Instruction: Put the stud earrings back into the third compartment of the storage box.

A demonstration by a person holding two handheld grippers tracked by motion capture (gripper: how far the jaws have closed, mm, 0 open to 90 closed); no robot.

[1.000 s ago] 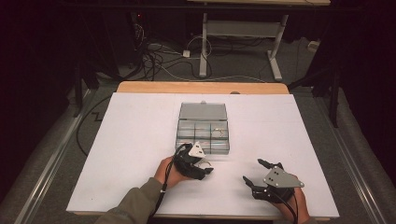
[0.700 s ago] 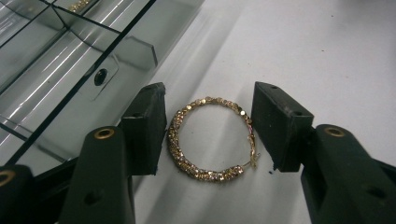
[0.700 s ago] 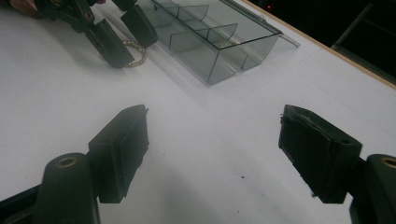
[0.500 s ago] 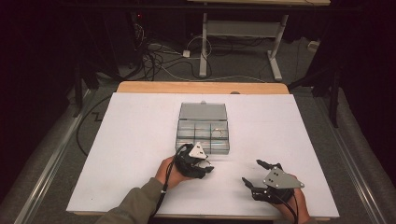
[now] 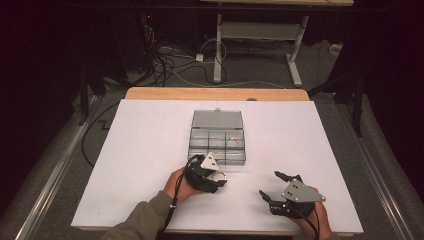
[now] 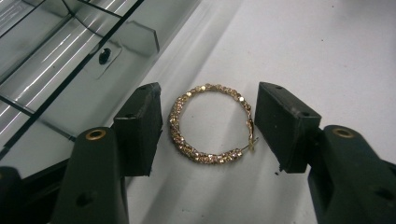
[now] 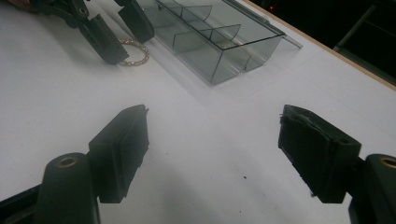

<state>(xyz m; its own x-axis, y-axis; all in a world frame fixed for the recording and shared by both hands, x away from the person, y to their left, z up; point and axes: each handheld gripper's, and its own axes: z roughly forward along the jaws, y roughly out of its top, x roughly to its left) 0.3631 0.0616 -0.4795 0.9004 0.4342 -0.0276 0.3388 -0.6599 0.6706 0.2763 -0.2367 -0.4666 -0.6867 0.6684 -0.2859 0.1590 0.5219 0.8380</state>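
- While the left tool (image 6: 208, 123) stands low over the white worktop (image 5: 150, 150), its two black jaws flank a gold hoop earring (image 6: 210, 123) that lies flat on the surface between them.
- The left tool's jaws have just been opening; in the left gripper view one pad sits just beside the earring's braided edge and the other near its clasp end, and neither clearly presses on it.
- The earring rests just beside the near wall of a clear compartment box (image 5: 217, 142), outside it.
- In the high view the box lies at the worktop's middle with its lid folded back, and a second small ring-like item (image 5: 233, 142) shows in one far-right compartment; what it is cannot be told.
- The right tool (image 5: 274, 186) is held near the worktop's front edge, well apart from the box, its jaws spread wide with only bare worktop between them.
- The right gripper view shows the left tool (image 7: 116, 32) farther off, straddling the earring (image 7: 133, 52) next to the box (image 7: 219, 37).
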